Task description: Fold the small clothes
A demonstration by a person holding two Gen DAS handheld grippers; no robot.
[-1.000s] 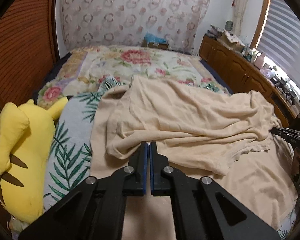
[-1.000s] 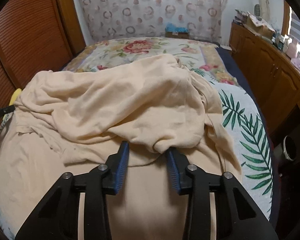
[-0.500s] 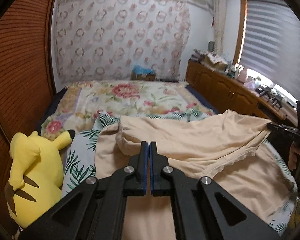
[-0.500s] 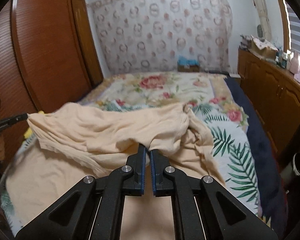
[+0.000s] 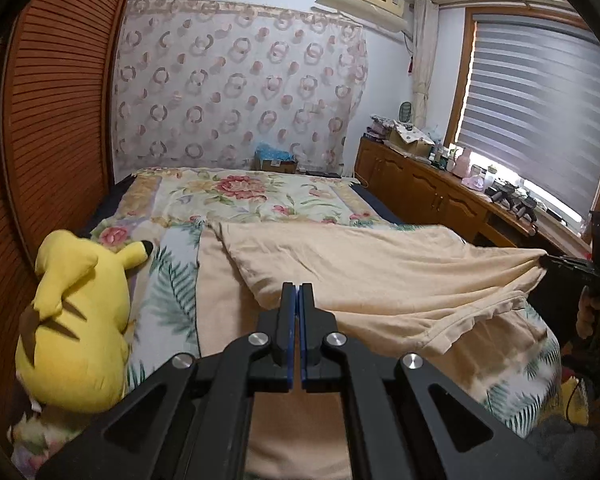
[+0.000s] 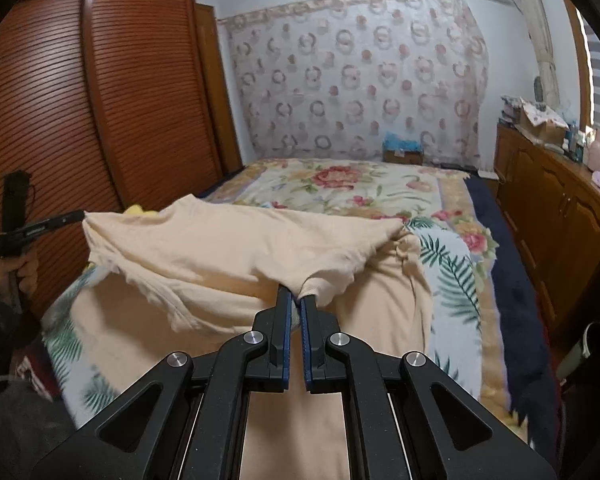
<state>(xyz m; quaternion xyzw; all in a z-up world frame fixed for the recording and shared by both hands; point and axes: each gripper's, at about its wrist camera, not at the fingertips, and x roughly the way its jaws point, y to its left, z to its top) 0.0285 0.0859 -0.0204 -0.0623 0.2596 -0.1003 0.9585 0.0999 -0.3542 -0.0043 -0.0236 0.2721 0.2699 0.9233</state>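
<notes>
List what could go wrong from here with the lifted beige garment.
1. Both tongs, left and right, pinch only small bits of the beige garment; a tug could pull one free.
2. The lower hem sags unevenly, so the fold may land crooked.
3. The yellow plush toy sits close to the left edge and could catch the cloth.

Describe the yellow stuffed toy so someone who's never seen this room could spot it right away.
Find the bed with the flowered cover, then its left edge by the slatted wooden wardrobe. The plush toy sits there beside the beige garment. It alone is bright yellow, with a black-tipped ear and brown stripes.
</notes>
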